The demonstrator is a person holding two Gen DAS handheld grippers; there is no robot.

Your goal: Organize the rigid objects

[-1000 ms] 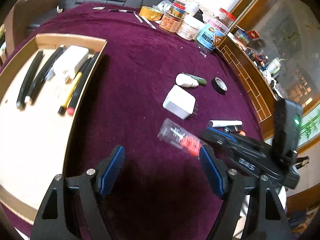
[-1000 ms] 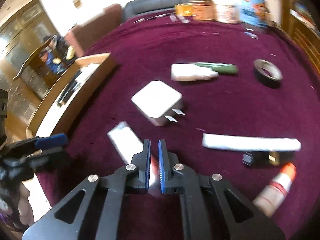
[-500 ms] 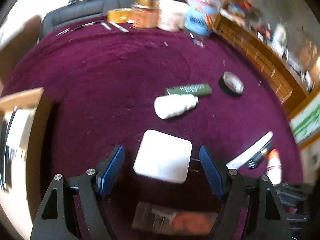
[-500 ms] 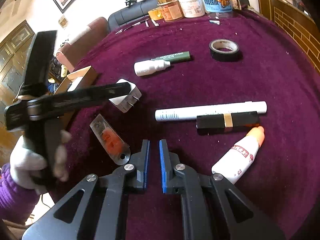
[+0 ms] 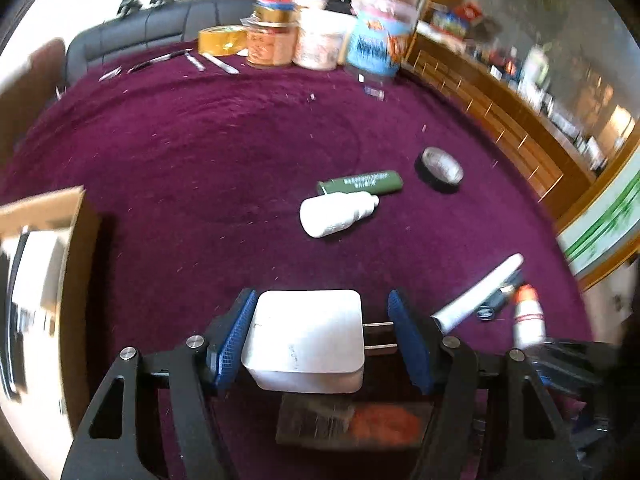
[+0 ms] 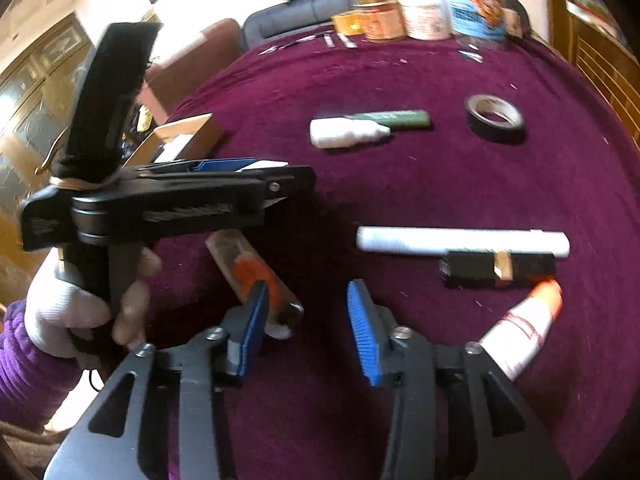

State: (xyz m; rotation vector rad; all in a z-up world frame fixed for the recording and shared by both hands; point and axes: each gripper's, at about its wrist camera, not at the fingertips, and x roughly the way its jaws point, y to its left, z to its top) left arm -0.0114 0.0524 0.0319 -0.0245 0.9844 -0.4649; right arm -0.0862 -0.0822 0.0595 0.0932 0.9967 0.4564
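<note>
white charger [image 5: 308,336] betw. left gripper [image 5: 322,334] jaws, closing, prongs side gap

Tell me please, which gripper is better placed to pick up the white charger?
The left gripper: the white charger already lies between its closing jaws, prongs toward one pad. The right gripper, jaws opening, holds nothing and sits by the clear orange tube.

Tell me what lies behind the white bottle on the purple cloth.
Right behind the white bottle lies a dark green tube, on its side and alongside it. The bottle's neck covers part of the tube's lower edge, so whether they touch cannot be told. Farther right sits a black tape roll.
</note>
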